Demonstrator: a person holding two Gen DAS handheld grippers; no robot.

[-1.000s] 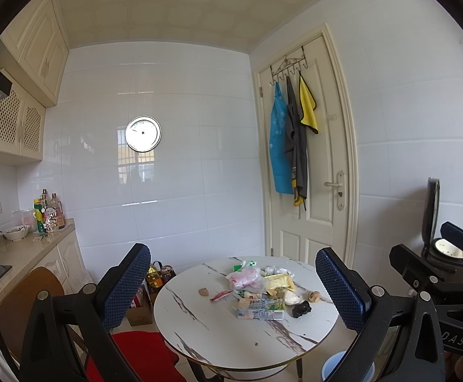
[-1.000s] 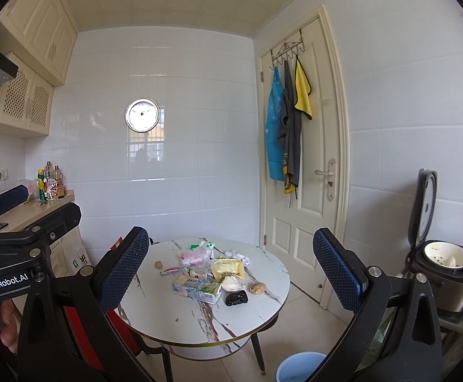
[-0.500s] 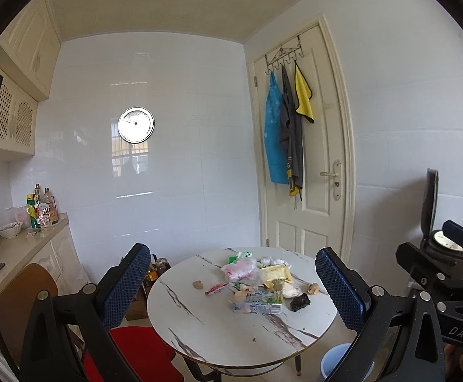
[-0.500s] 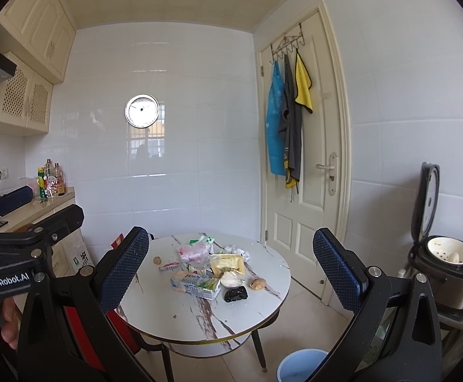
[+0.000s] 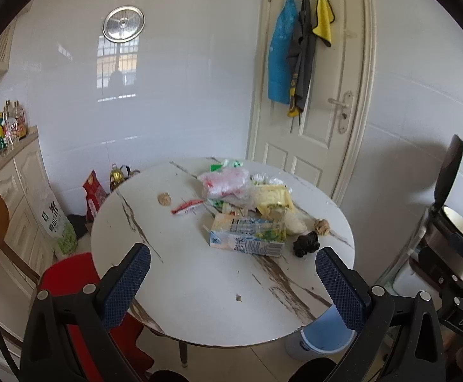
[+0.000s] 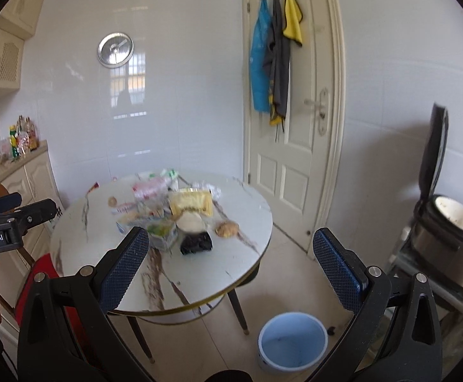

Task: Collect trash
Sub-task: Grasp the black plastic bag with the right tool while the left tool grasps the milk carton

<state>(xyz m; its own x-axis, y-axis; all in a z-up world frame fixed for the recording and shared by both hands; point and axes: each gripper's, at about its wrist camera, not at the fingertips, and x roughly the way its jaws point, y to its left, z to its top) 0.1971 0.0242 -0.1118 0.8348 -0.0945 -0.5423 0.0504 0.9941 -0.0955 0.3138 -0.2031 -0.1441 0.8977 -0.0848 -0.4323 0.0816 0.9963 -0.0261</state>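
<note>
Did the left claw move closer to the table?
Yes. The left claw moved forward and tipped down: the table looms larger between its fingers.

Table [image 5: 199, 286]: glossy white marble-look top, brown veins. Wall tiles [image 5: 183, 79] glossy white. Carton [image 5: 247, 234] printed card; bag [image 5: 225, 183] thin clear plastic. Bin [image 6: 291, 339] smooth blue plastic. Finger pads [image 5: 124, 286] blue, rough dotted texture; frames matt black plastic.
</note>
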